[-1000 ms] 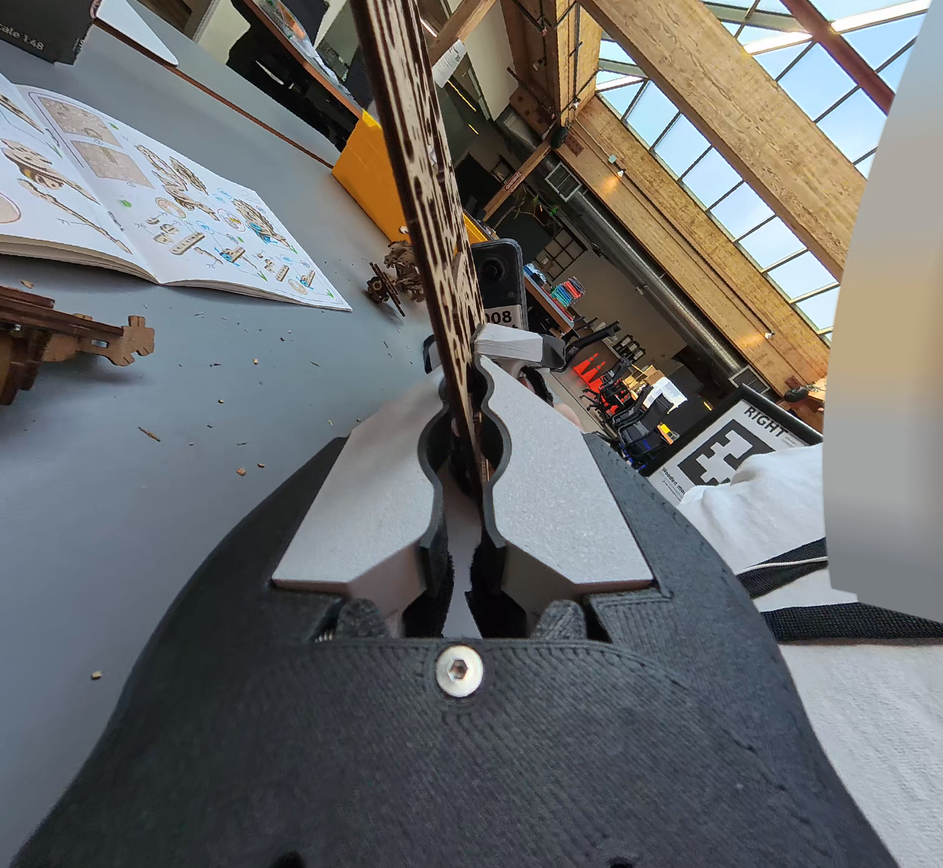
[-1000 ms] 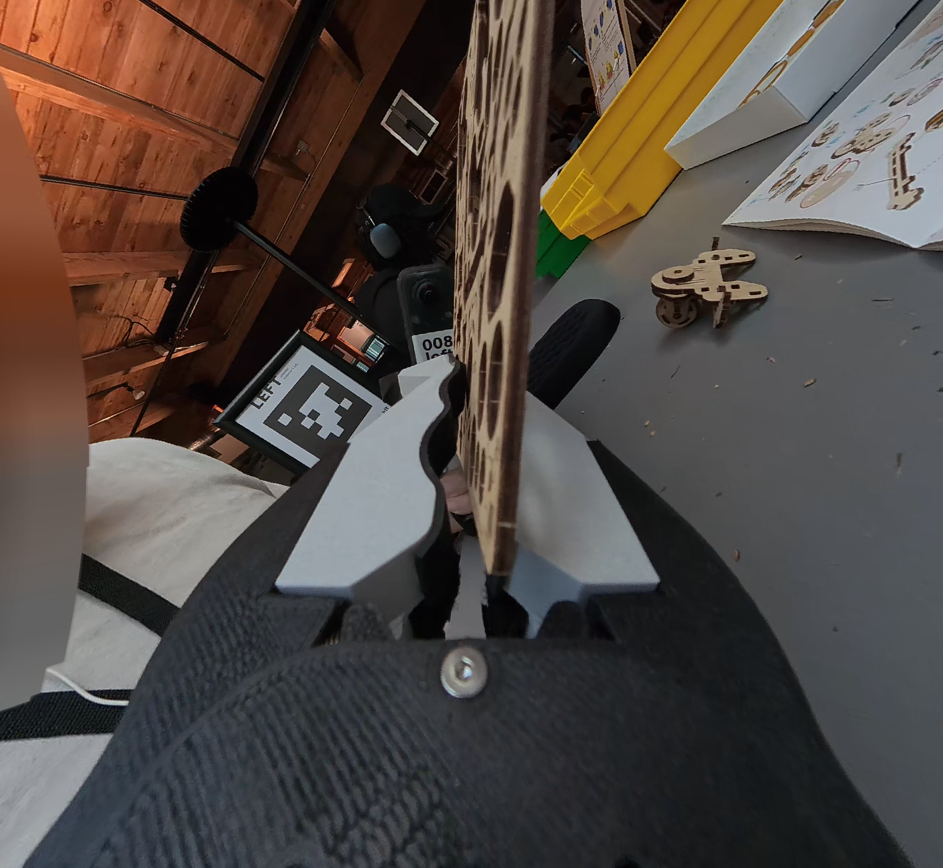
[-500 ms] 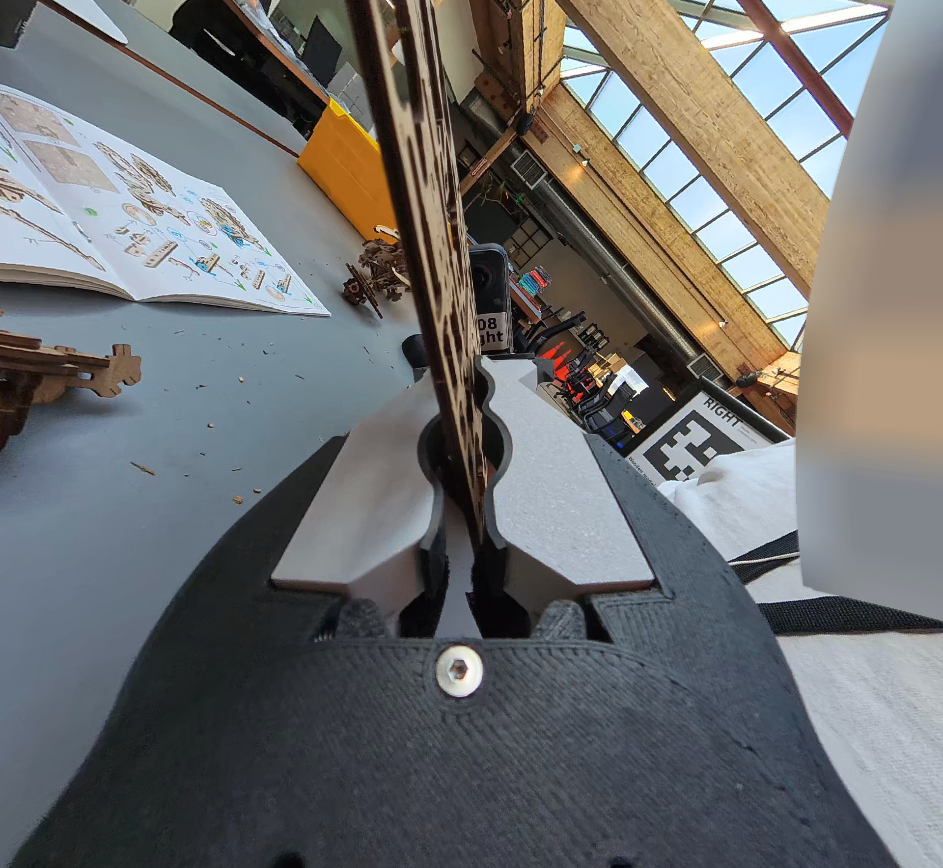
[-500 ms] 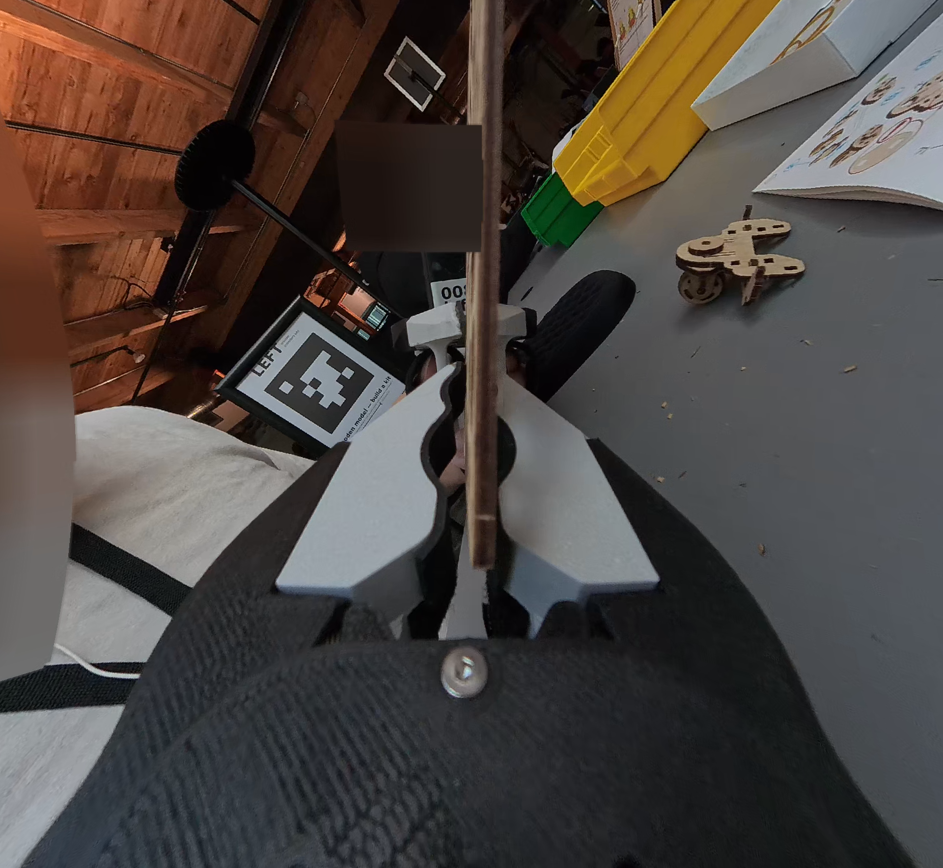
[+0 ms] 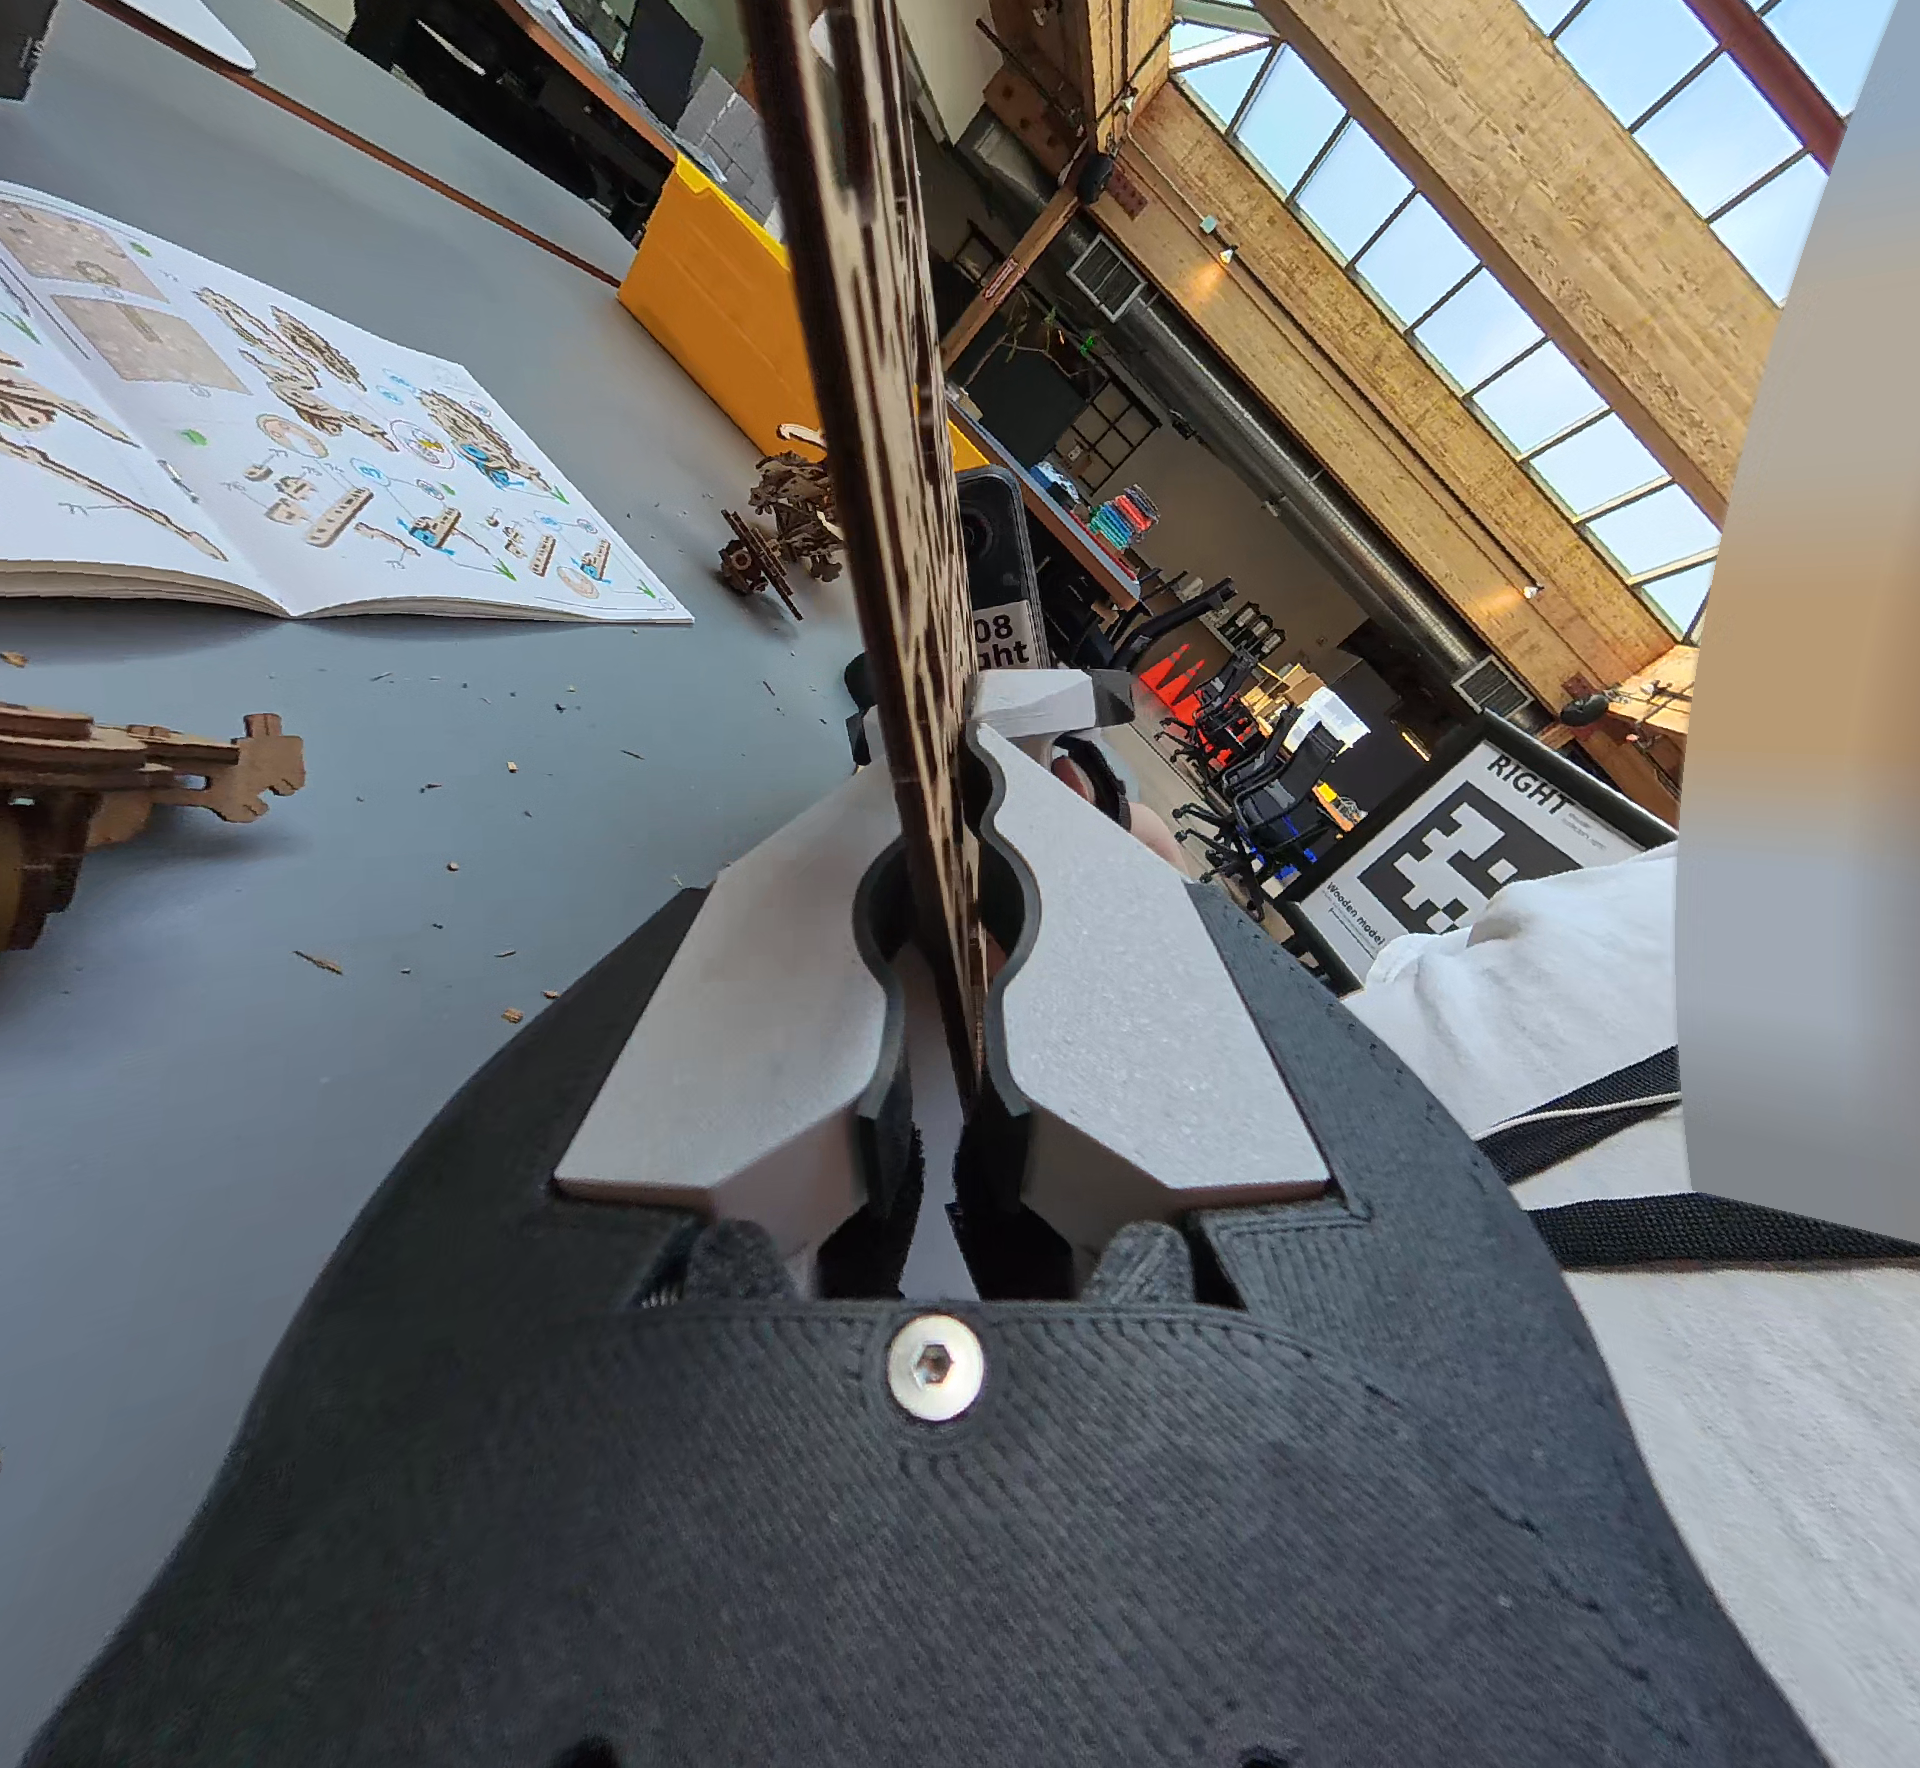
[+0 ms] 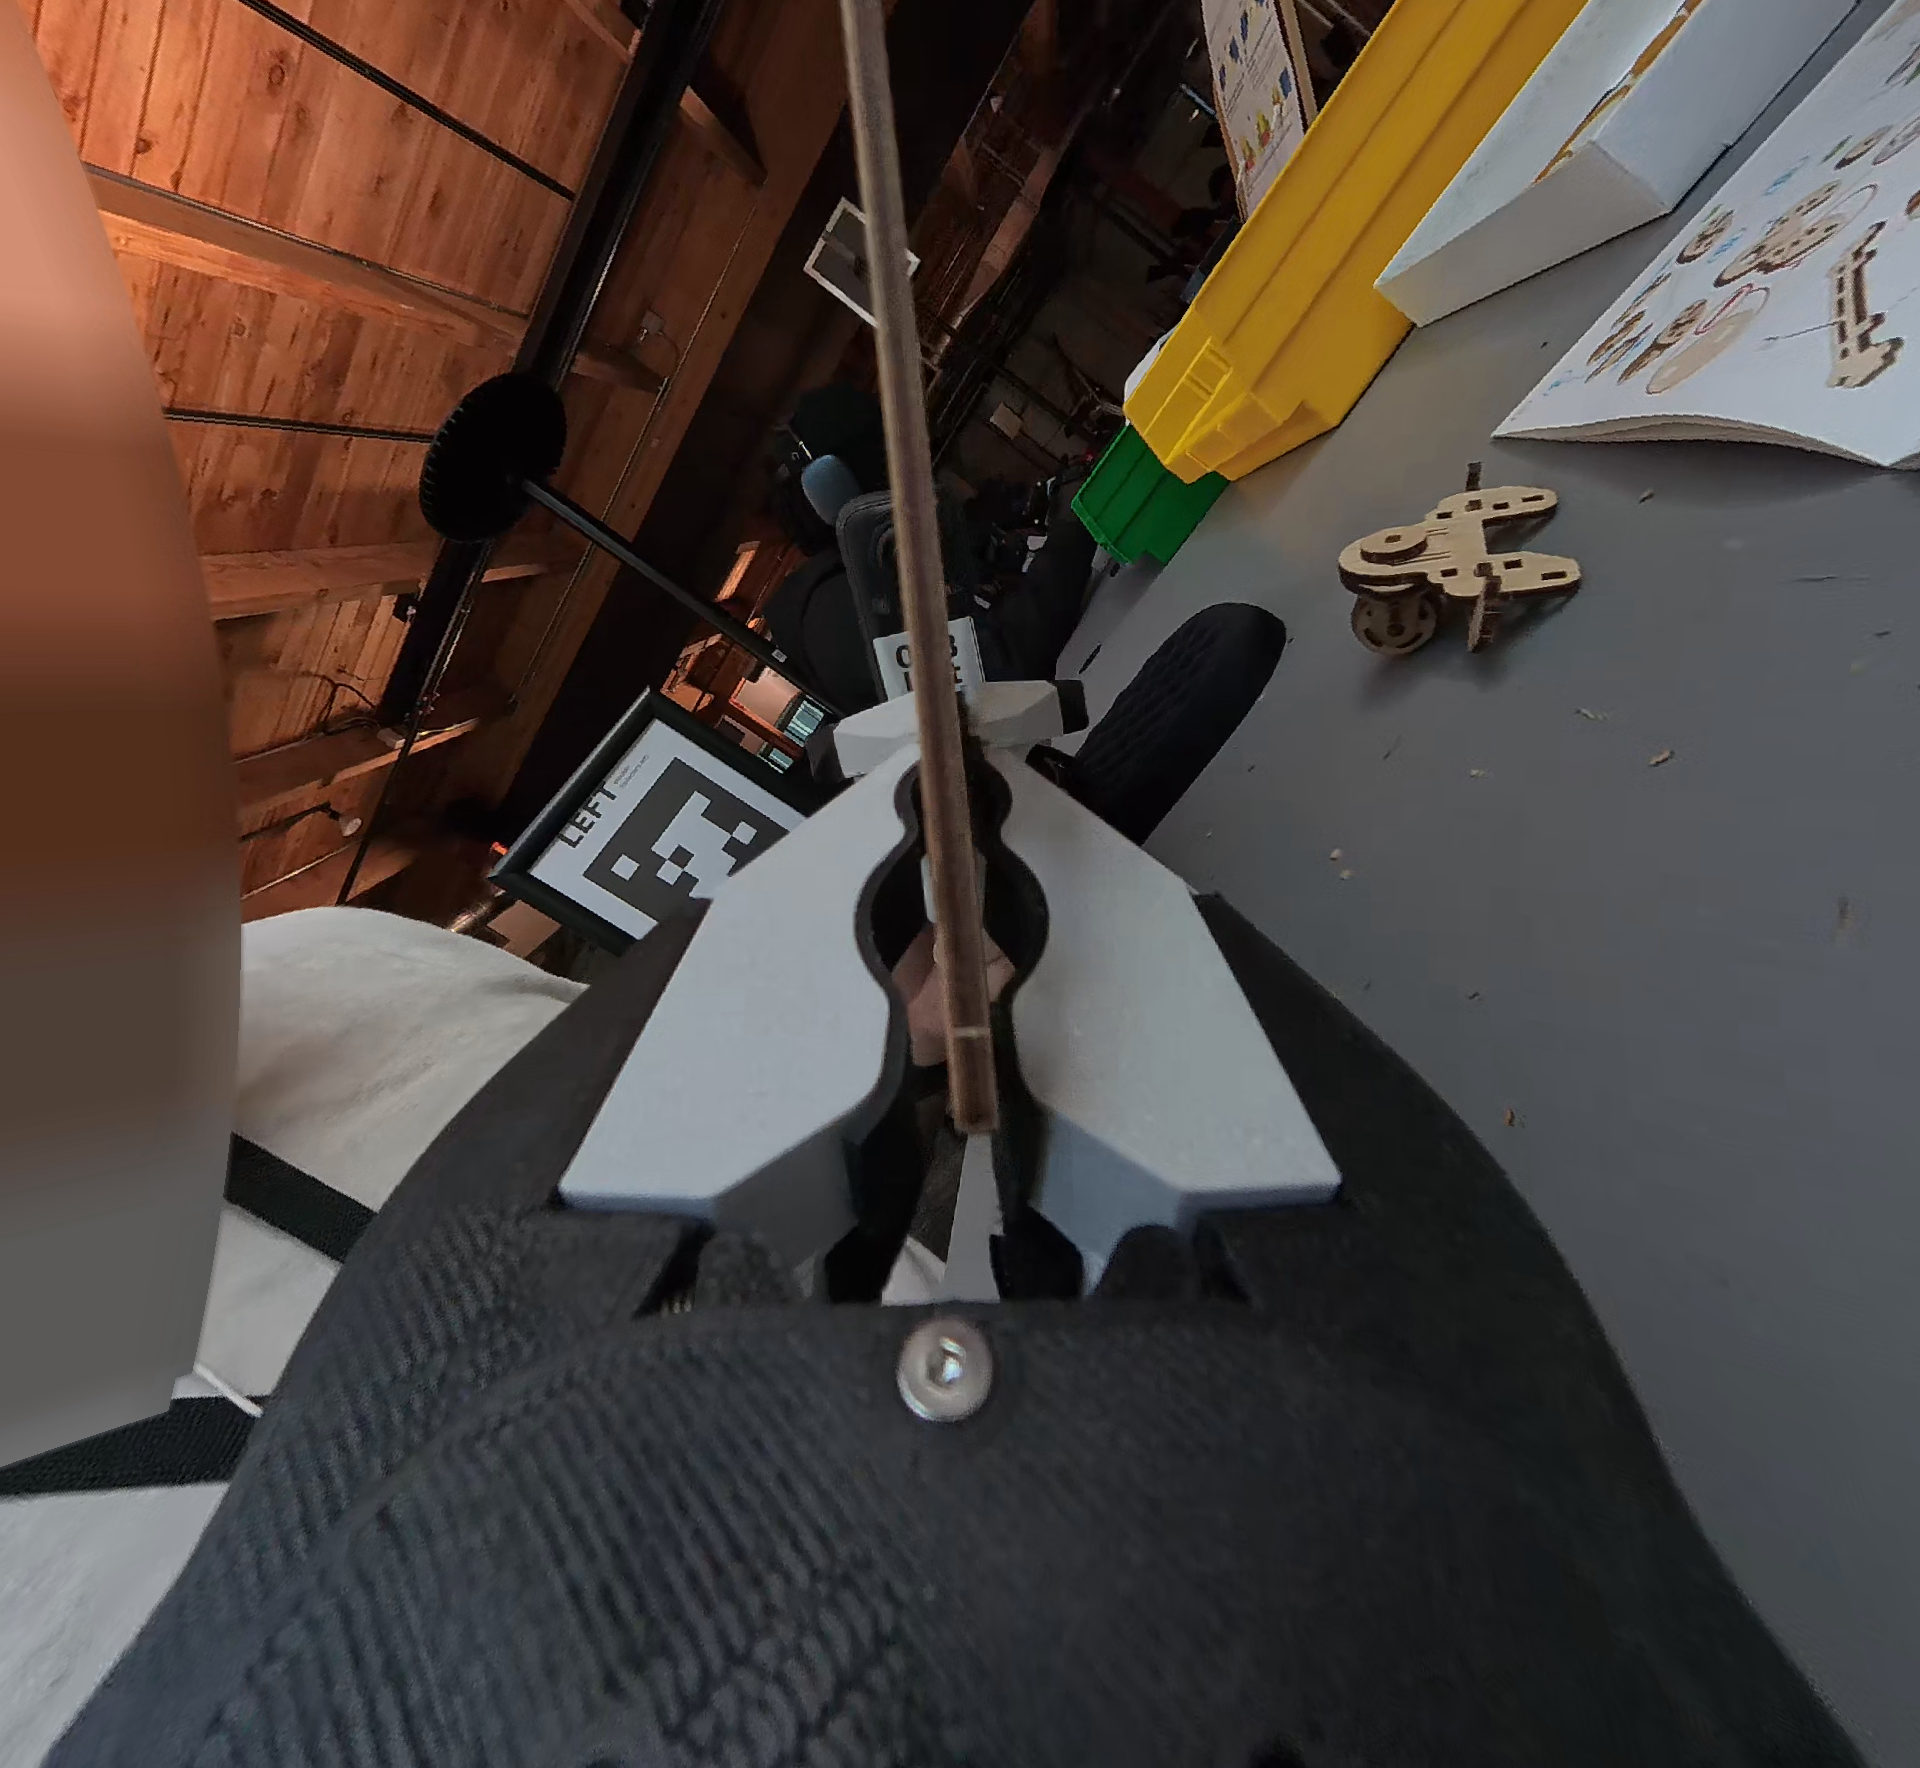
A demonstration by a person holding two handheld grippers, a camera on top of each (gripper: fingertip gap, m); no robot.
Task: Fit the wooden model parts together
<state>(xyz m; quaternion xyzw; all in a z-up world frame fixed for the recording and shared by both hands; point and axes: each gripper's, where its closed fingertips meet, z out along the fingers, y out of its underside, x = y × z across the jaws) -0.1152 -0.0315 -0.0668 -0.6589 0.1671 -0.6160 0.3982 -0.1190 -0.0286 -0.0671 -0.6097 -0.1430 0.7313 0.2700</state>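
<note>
A thin laser-cut wooden sheet [image 5: 873,316] stands nearly edge-on above the grey table [image 5: 312,1043]. My left gripper [image 5: 940,762] is shut on its lower edge. My right gripper [image 6: 951,773] is shut on the same sheet [image 6: 899,368] from the opposite side. Each gripper shows just behind the sheet in the other's view: the right one [image 5: 1039,695] and the left one [image 6: 956,716]. A small wooden assembly [image 5: 779,523] lies on the table beyond the sheet and also shows in the right wrist view [image 6: 1455,565]. A partly built wooden model [image 5: 104,783] lies at the left.
An open instruction booklet [image 5: 260,430] lies on the table [image 6: 1558,939], also visible in the right wrist view [image 6: 1766,316]. A yellow bin [image 6: 1351,191], a green bin [image 6: 1143,492] and a white box [image 6: 1610,129] stand at the far edge. Wood chips dot the table. A person in white sits close behind.
In the right wrist view the sheet has turned from showing its cut-out face to edge-on and now leans left. Both grippers stayed shut on it and shifted slightly.
</note>
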